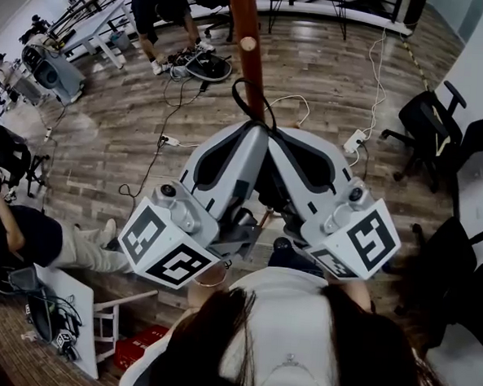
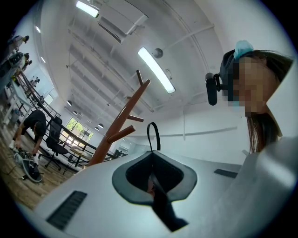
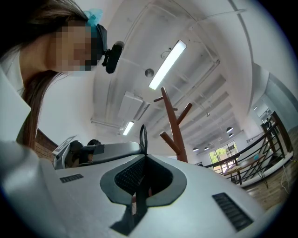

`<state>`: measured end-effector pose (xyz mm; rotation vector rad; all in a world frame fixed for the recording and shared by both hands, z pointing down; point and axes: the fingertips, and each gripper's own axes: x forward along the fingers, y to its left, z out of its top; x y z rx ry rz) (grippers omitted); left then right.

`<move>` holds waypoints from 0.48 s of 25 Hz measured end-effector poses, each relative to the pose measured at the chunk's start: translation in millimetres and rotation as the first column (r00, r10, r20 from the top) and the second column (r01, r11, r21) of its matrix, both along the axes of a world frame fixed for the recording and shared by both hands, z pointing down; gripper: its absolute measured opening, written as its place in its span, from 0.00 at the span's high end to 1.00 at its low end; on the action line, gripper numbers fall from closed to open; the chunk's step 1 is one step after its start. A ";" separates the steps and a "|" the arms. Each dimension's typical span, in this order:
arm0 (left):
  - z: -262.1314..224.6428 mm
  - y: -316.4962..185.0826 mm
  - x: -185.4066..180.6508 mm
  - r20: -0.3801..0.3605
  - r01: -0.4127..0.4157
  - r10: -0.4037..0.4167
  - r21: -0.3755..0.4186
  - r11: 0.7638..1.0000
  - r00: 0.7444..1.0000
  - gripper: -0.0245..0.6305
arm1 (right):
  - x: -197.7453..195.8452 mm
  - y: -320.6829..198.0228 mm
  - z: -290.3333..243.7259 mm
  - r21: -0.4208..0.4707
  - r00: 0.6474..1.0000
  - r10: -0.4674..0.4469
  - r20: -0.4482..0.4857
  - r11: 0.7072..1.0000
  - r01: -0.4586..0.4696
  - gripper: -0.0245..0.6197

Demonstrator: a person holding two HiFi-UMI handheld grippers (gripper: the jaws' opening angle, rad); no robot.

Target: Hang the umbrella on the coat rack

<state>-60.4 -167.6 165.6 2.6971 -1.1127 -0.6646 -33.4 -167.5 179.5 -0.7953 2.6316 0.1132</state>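
— Where's the umbrella?
— Only its thin black strap loop (image 1: pixel 238 100) (image 2: pixel 148 135) (image 3: pixel 142 137) shows. It pokes out between the tips of the left gripper (image 1: pixel 249 131) (image 2: pixel 151 151) and right gripper (image 1: pixel 278 135) (image 3: pixel 143 155), which sit side by side, both pinched closed on it.
— Surroundings?
— The reddish-brown wooden coat rack pole (image 1: pixel 246 62) (image 2: pixel 118 128) (image 3: pixel 174 135) stands just beyond the loop. The grey-brown plank floor (image 1: pixel 330 79) is open below, with black office chairs (image 1: pixel 425 126) well right.

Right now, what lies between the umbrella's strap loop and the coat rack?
Nothing: in the left gripper view, only bare air separates the strap loop from the coat rack.

No legible text, label, brand, number or sign anywhere
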 end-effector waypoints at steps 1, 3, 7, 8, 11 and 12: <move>-0.6 0.0 -0.1 0.001 0.002 -0.002 0.002 1.000 1.000 0.95 | -0.2 -0.1 -0.7 0.002 1.000 -0.001 0.001 1.000 0.001 0.90; -2.3 -0.6 -0.4 0.004 0.005 -0.005 0.007 1.000 1.000 0.95 | -0.5 -0.9 -2.2 0.004 1.000 -0.003 0.004 1.000 0.003 0.90; -5.2 -6.3 0.1 0.006 0.008 -0.008 0.011 1.000 1.000 0.95 | 0.1 -6.8 -5.0 0.009 1.000 -0.007 0.009 1.000 0.007 0.90; -5.5 -9.0 0.7 0.007 0.008 -0.008 0.011 1.000 1.000 0.95 | 0.6 -9.5 -5.5 0.010 1.000 -0.008 0.010 1.000 0.007 0.90; -7.5 -16.9 1.6 0.010 0.012 -0.012 0.013 1.000 1.000 0.95 | 1.4 -17.6 -7.2 0.011 1.000 -0.011 0.010 1.000 0.011 0.90; -8.3 -18.7 1.5 0.011 0.013 -0.013 0.014 1.000 1.000 0.95 | 1.3 -19.5 -7.9 0.011 1.000 -0.012 0.009 1.000 0.012 0.90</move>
